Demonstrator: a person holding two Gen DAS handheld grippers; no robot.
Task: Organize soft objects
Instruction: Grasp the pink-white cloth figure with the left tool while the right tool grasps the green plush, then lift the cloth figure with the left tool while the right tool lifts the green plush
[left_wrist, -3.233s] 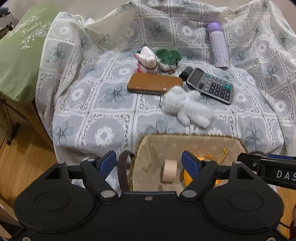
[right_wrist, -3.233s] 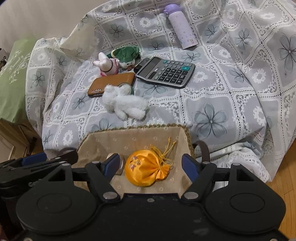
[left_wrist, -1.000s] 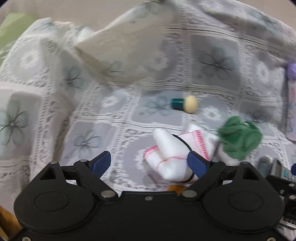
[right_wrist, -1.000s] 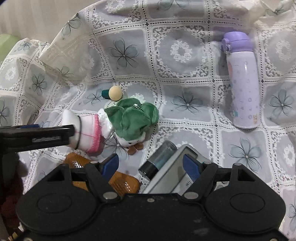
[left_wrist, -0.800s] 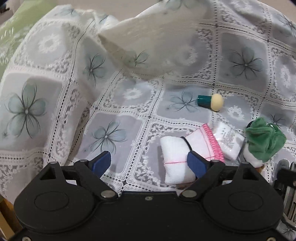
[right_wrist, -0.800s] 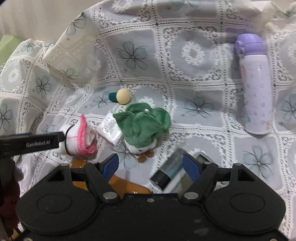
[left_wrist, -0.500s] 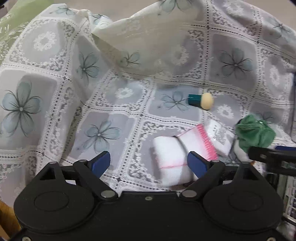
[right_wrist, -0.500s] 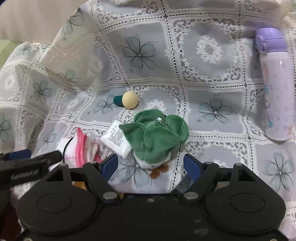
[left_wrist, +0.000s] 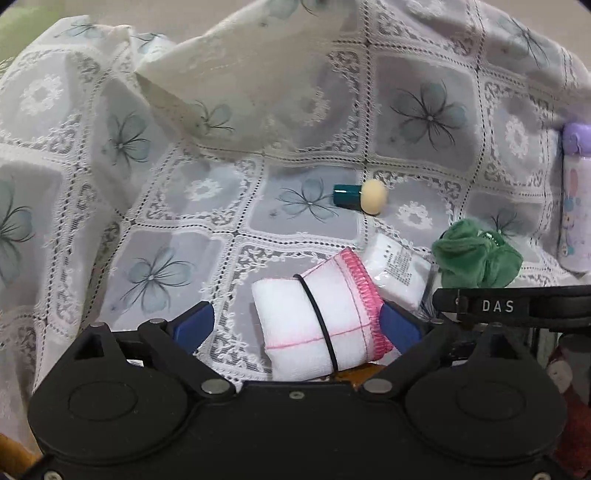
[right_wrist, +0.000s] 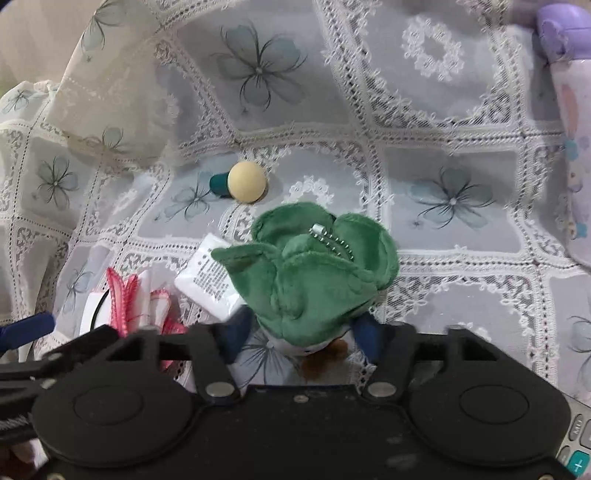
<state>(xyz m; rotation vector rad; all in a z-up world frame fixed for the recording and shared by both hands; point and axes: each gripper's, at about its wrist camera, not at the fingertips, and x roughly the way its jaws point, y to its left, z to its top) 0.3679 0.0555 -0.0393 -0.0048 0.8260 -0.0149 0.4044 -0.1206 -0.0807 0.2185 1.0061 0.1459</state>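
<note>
A: Nearest, right gripper (right_wrist: 301, 332): jaws just closing, now clamped on green plush (right_wrist: 314, 277) at its base. Plush not lifted, sits on lace cloth (right_wrist: 454, 236).

B: Left gripper (left_wrist: 295, 325): jaws just opening, now wide apart around rolled white cloth (left_wrist: 317, 325), pink hem toward the right pad. Pads not pressing. Roll lies flat, black band around its middle.

A: Progress: early. 2 soft items under the grippers, neither carried off. White packet (right_wrist: 212, 277) between roll and plush, untouched.

B: Farther out: sponge-tipped applicator (left_wrist: 360, 195) on the cloth, well apart from both grippers. Purple bottle (right_wrist: 572, 129) at far right edge. Calculator corner (right_wrist: 576, 443) at lower right.

A: Against 3.2 s ago: both grippers hung over a lined basket holding an orange pouch; basket out of view now. Both close over the cloth instead, plush and roll large in frame. Fluffy white toy gone from view.
</note>
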